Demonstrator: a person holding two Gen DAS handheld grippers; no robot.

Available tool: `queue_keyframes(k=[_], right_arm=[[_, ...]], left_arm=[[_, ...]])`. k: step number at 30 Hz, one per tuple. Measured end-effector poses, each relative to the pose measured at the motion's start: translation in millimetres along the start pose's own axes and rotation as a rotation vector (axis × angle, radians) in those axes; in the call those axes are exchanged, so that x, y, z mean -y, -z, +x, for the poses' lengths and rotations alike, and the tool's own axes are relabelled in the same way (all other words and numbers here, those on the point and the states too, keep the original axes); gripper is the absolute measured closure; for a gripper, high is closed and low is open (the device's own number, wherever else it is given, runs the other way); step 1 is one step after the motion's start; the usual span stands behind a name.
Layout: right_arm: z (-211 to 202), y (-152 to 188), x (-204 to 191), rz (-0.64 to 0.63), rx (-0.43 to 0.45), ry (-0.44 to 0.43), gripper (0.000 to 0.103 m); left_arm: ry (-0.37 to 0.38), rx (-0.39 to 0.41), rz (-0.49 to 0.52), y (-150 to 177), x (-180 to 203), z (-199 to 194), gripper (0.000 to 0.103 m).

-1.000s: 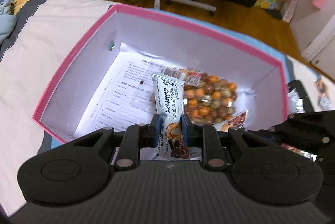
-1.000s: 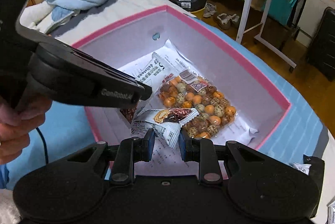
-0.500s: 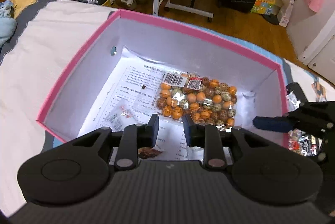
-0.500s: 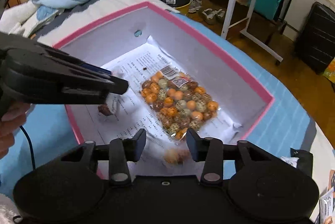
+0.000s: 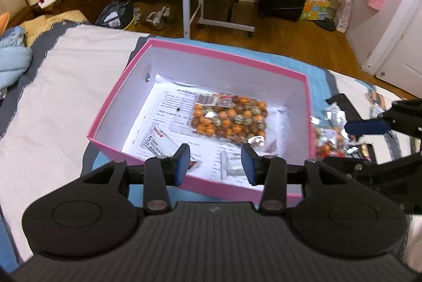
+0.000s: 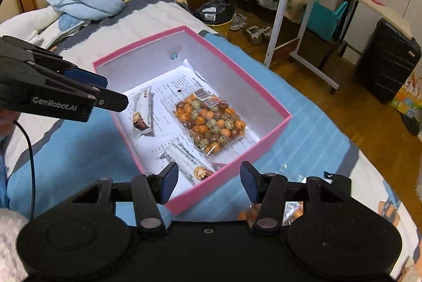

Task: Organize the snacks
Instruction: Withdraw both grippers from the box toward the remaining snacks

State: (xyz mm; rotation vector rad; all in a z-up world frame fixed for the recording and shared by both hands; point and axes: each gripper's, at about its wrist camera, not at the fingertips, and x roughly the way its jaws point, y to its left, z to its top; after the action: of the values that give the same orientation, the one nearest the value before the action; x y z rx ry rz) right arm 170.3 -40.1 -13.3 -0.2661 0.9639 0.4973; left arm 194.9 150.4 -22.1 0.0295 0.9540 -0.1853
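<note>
Pink box (image 6: 274, 127) on bed w/ blue sheet (image 6: 303, 150). Inside: clear bag of round snacks (image 6: 211, 121) at centre, two white snack bars, one by L wall (image 6: 143, 113), one by near wall (image 6: 188, 163), all on a printed sheet (image 5: 171, 108). My left gripper (image 5: 215, 160): jaws opening, nothing btwn. My right gripper (image 6: 209, 180): jaws opening, empty. More wrapped snacks (image 5: 329, 131) lie outside the box, R side.

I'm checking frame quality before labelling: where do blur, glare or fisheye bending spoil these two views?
Left wrist view: the paper lining the pink box glares white, the snack pile right of the box is smeared, and the bed edges bow. Right wrist view: sharper, the bag of round snacks reads clearly; only the packets behind the right gripper blur, and the room's edges curve.
</note>
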Motion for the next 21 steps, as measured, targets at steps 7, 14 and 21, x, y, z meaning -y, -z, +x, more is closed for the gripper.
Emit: queue_keyframes(k=[7,14,21], right_arm=[[-55.6,18.2,4.3,-0.032,0.032,0.006,0.037],[-120.5,53.3,25.4,-0.108,0.126,0.032,0.021],[-151.7,97.5,64.6,-0.155,0.190,0.062,0.011]], left_arm=[[0.023,0.039,0.096,6.4,37.2,-53.0,0.045],[0.082,0.078,0.203,17.6,88.8,-95.6,0.024],[0.127,0.089,0.320,31.2,156.0,-93.3,0.008]])
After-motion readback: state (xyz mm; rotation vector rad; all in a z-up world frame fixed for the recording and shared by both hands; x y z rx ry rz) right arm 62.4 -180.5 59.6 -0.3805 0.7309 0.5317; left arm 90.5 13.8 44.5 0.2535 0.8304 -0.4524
